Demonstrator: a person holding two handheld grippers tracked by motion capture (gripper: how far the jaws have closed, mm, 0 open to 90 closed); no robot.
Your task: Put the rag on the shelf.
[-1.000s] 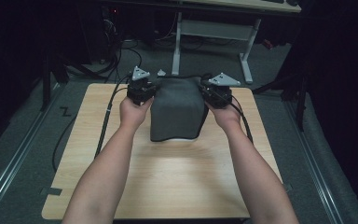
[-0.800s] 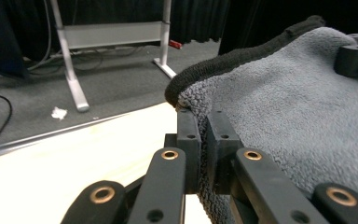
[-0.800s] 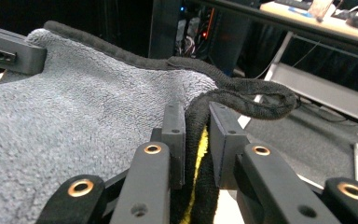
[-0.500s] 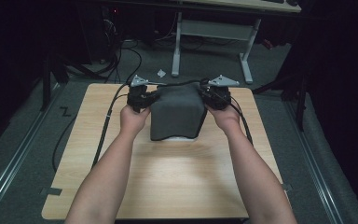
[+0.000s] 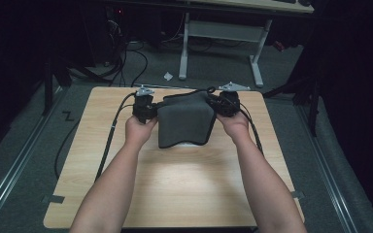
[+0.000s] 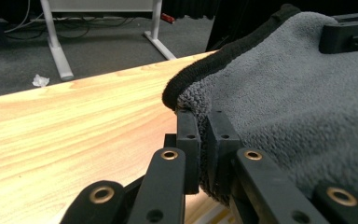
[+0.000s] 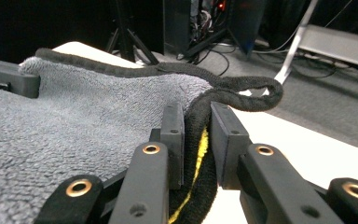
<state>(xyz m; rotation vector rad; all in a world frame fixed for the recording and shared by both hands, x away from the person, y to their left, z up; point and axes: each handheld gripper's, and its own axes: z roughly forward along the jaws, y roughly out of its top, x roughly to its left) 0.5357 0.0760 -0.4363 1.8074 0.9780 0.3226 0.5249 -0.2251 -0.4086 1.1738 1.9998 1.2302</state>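
A grey towel (image 5: 183, 124) with a black hem hangs between my two grippers over the wooden table (image 5: 175, 184), and its lower end lies on the tabletop. My left gripper (image 5: 148, 110) is shut on the towel's far left corner; in the left gripper view its jaws (image 6: 204, 116) pinch the towel (image 6: 298, 107) just under the hem. My right gripper (image 5: 221, 106) is shut on the far right corner. In the right gripper view its jaws (image 7: 198, 112) clamp the folded black hem with a yellow stitch line, and the towel (image 7: 84, 107) spreads away to the left.
Black cables (image 5: 111, 141) trail from the grippers across the table's left side and off its edge. Behind the table stands a white desk frame (image 5: 218, 34) on grey carpet, with a scrap of paper (image 5: 168, 76) on the floor. The table's near half is bare wood.
Both hands have sunk a little toward the table with the towel still held, and more of the towel's lower end now rests on the tabletop.
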